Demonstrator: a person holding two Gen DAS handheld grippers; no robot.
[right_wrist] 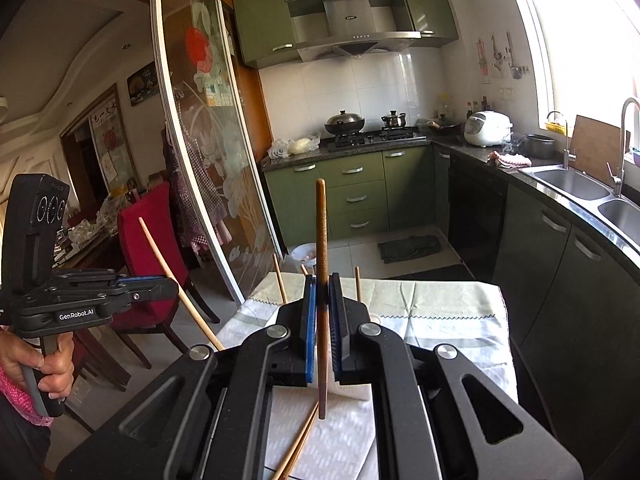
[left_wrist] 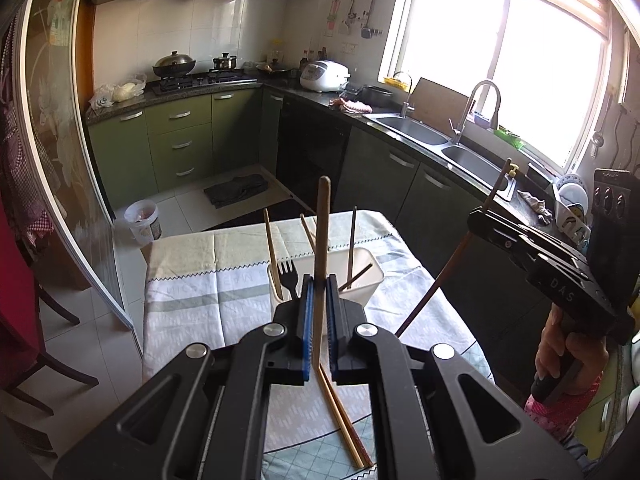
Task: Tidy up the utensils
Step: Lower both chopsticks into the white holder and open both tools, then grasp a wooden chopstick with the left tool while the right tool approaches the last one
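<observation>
Kitchen table (left_wrist: pixel 192 280), cloth-covered: left gripper (left_wrist: pixel 319 292) clamped on light chopstick (left_wrist: pixel 322 240), right gripper (right_wrist: pixel 322 296) on dark chopstick (right_wrist: pixel 321 240). White holder (left_wrist: pixel 370 268) just beyond jaws; spare chopsticks (left_wrist: pixel 344 412) below. Risk: thin sticks pivot, miss holder, tip it.

A holder (left_wrist: pixel 362 276) is standing on the worktop (left_wrist: pixel 192 304), with a fork (left_wrist: pixel 287 274) and several chopsticks (left_wrist: pixel 271 252) sticking up in it. Two more chopsticks (left_wrist: pixel 348 428) are lying on the worktop before the holder. The sink (left_wrist: pixel 412 130) is sitting behind, to the right.
</observation>
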